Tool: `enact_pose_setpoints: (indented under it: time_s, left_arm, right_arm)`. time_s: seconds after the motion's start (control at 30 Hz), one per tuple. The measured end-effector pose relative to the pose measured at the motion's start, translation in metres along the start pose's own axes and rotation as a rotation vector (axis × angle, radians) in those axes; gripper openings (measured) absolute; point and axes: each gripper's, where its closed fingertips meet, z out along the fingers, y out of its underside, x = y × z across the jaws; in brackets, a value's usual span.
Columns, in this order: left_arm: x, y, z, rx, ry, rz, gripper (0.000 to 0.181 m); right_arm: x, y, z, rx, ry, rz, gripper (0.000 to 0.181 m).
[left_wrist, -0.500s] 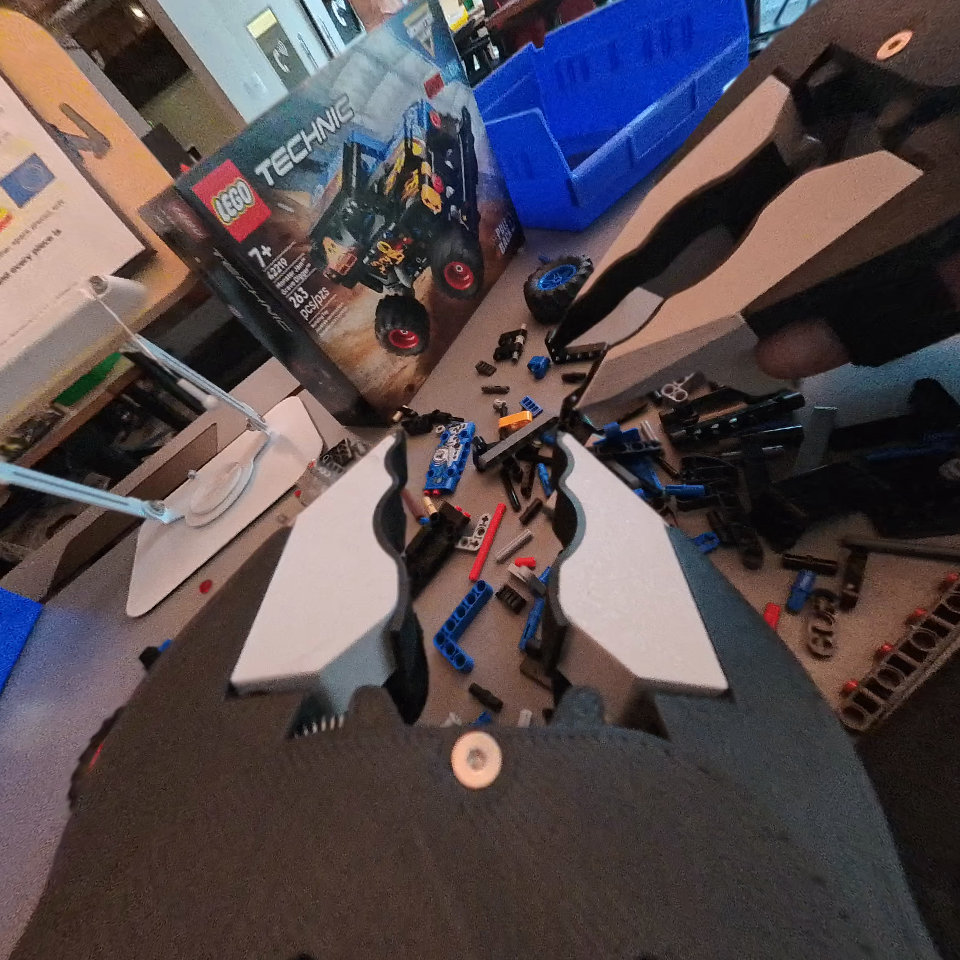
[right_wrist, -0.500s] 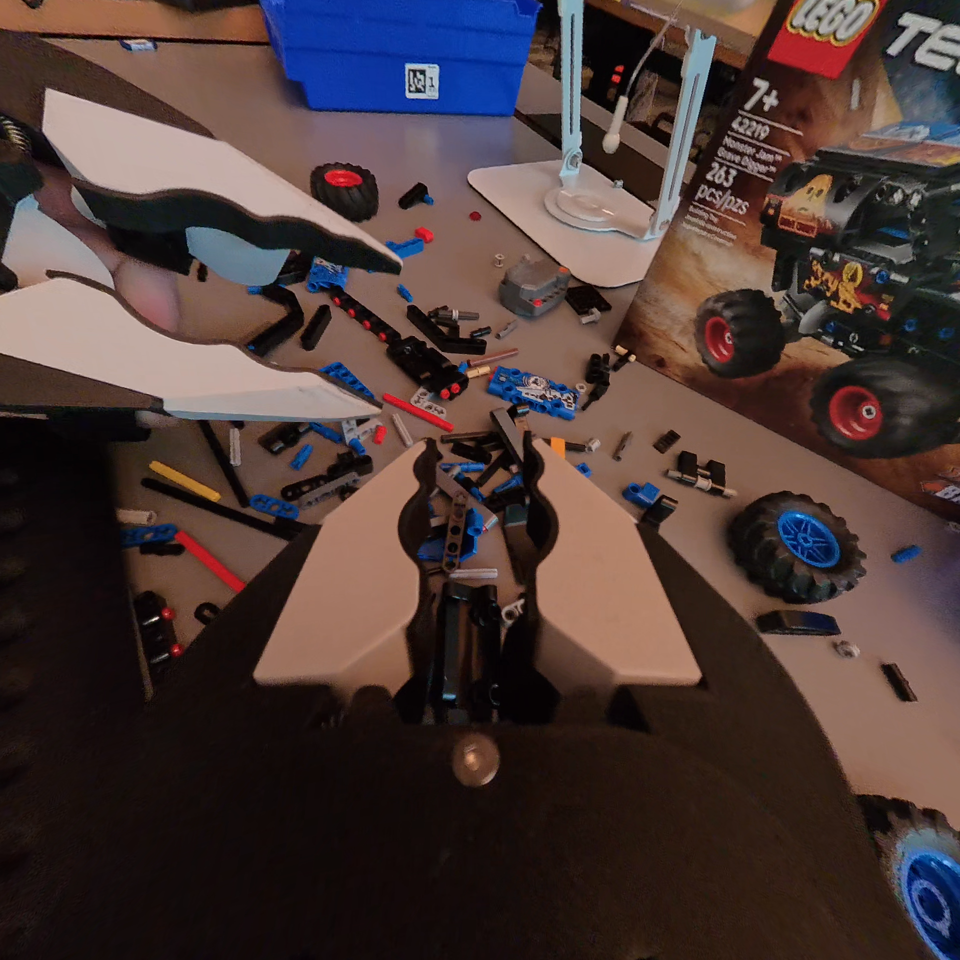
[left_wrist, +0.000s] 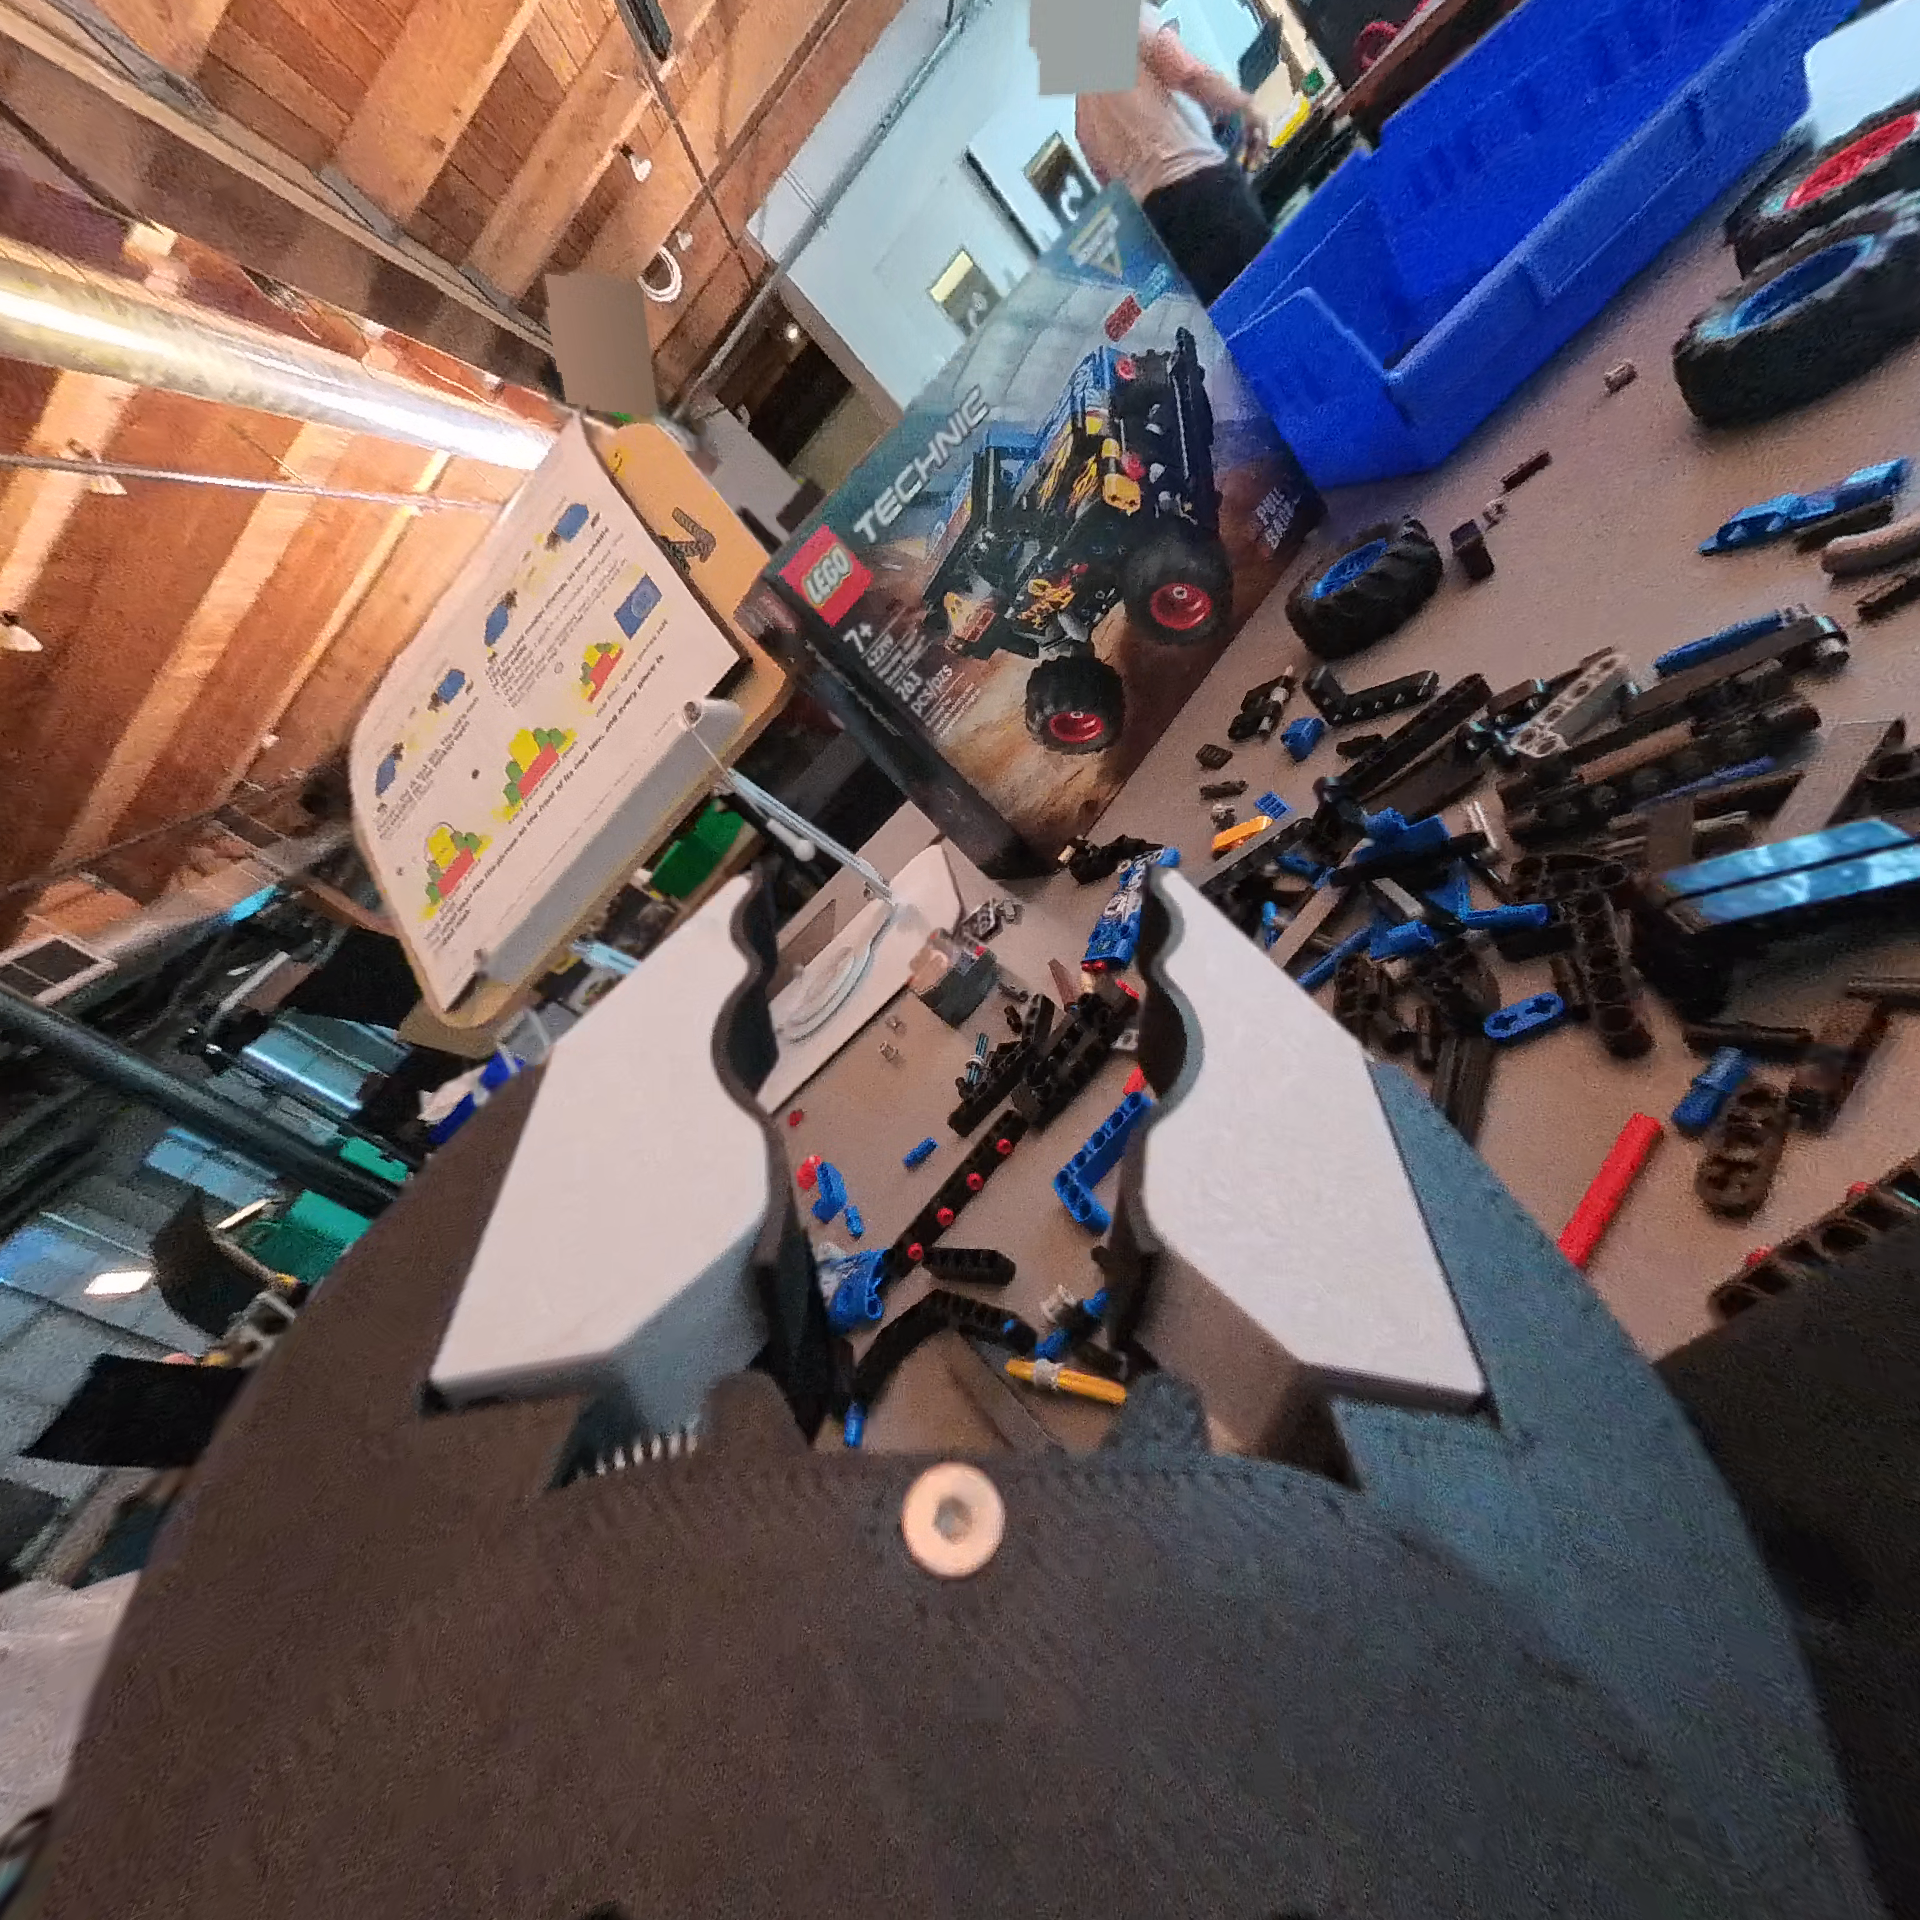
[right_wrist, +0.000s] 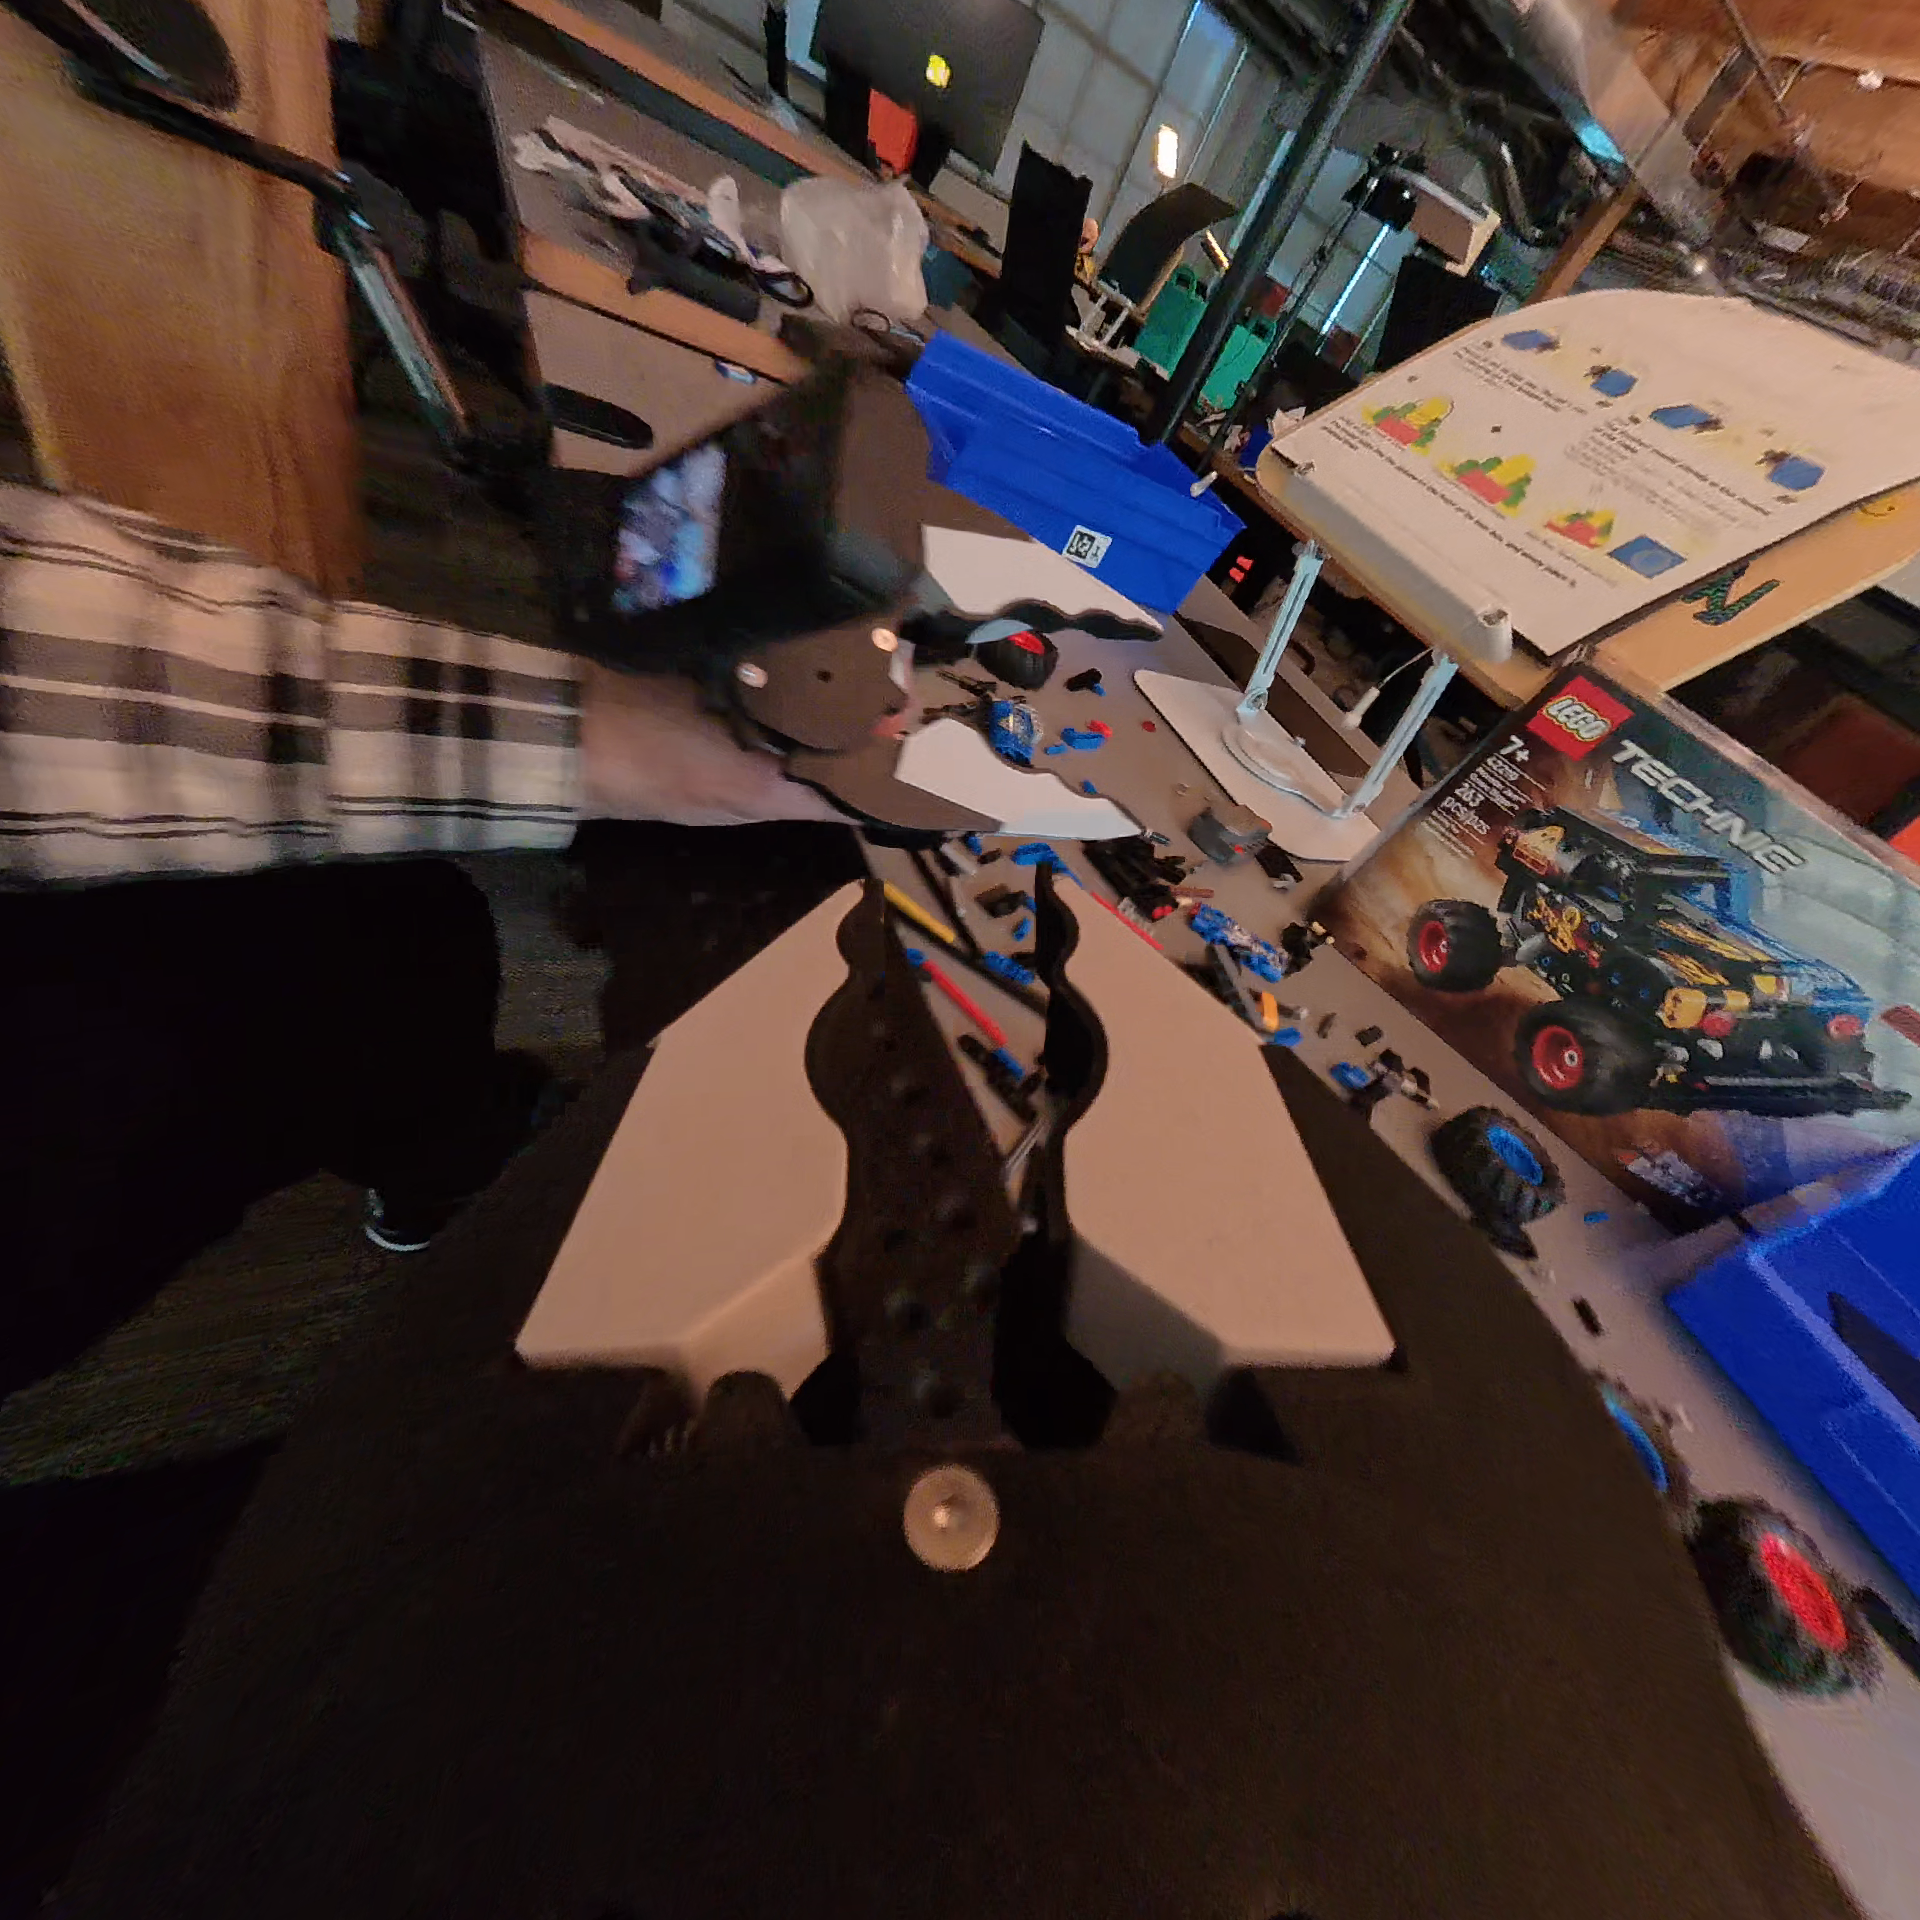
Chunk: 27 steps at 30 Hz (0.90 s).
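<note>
Gripping a black holed beam (right_wrist: 914, 1195), the right claw (right_wrist: 956, 894) has its fingers drawn in on the piece, which sits deep in the gap against the left finger. A thin sliver of space shows on the other side. The beam's long axis runs along the fingers, from the claw's base out toward the tips; its far end points forward and a bit left, toward the left claw farther off. The view is motion-blurred, so the exact contact on the right finger is hard to tell.

The left claw (left_wrist: 956, 894) is spread apart with nothing between the fingers, hovering over the grey surface (left_wrist: 1538, 1132) and tilted. Nearest below it are a blue L-shaped beam (left_wrist: 1101, 1153) just beside the right finger, a long black beam with red pins (left_wrist: 966, 1174), and a small yellow axle piece (left_wrist: 1065, 1380) near the claw's base. A red axle (left_wrist: 1608, 1184) lies off to the right in the loose black and blue parts.

The toy truck box (left_wrist: 1018, 623) stands beyond, with a blue-hubbed tyre (left_wrist: 1361, 582) beside it and a blue bin (left_wrist: 1507, 260) behind. An instruction sheet on a stand (left_wrist: 540, 707) is at the left. A striped sleeve (right_wrist: 260, 686) leads to the left claw in the right wrist view
</note>
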Motion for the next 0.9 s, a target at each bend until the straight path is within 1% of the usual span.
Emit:
enact_pose_setpoints:
  time_s: [0.07,0.17,0.23,0.37,0.43,0.5,0.57,0.67,0.77,0.9]
  left_arm:
    - [0.008,-0.001,0.004,-0.014,-0.013,0.104,0.062]
    - [0.014,0.006,0.011,-0.068,-0.018,0.184,0.062]
    - [0.014,0.014,0.016,-0.120,-0.031,0.221,0.064]
    - [0.004,0.022,0.015,-0.193,-0.116,0.271,0.069]
    - [0.002,0.014,0.006,-0.211,-0.160,0.187,0.073]
    - [0.015,-0.016,-0.012,-0.185,-0.181,0.121,0.075]
    - [0.037,-0.053,-0.036,-0.134,-0.189,0.091,0.077]
    - [0.078,-0.101,-0.077,-0.087,-0.155,0.126,0.078]
    - [0.110,-0.127,-0.123,-0.109,-0.135,0.101,0.078]
    - [0.146,-0.143,-0.189,-0.193,-0.141,0.074,0.076]
  right_arm:
    - [-0.012,-0.002,-0.035,0.013,-0.002,0.027,0.027]
    - [-0.034,-0.006,-0.088,0.065,-0.034,0.107,0.025]
    - [-0.053,-0.003,-0.122,0.073,-0.048,0.126,0.025]
    - [-0.098,0.017,-0.190,0.047,-0.098,0.152,0.024]
    - [-0.117,0.035,-0.226,0.017,-0.120,0.188,0.024]
    - [-0.132,0.055,-0.265,-0.018,-0.135,0.230,0.024]
    - [-0.141,0.076,-0.307,-0.027,-0.136,0.296,0.023]
    - [-0.147,0.106,-0.365,-0.005,-0.131,0.419,0.022]
    - [-0.146,0.136,-0.414,-0.011,-0.110,0.479,0.022]
    - [-0.151,0.166,-0.472,-0.021,-0.121,0.478,0.023]
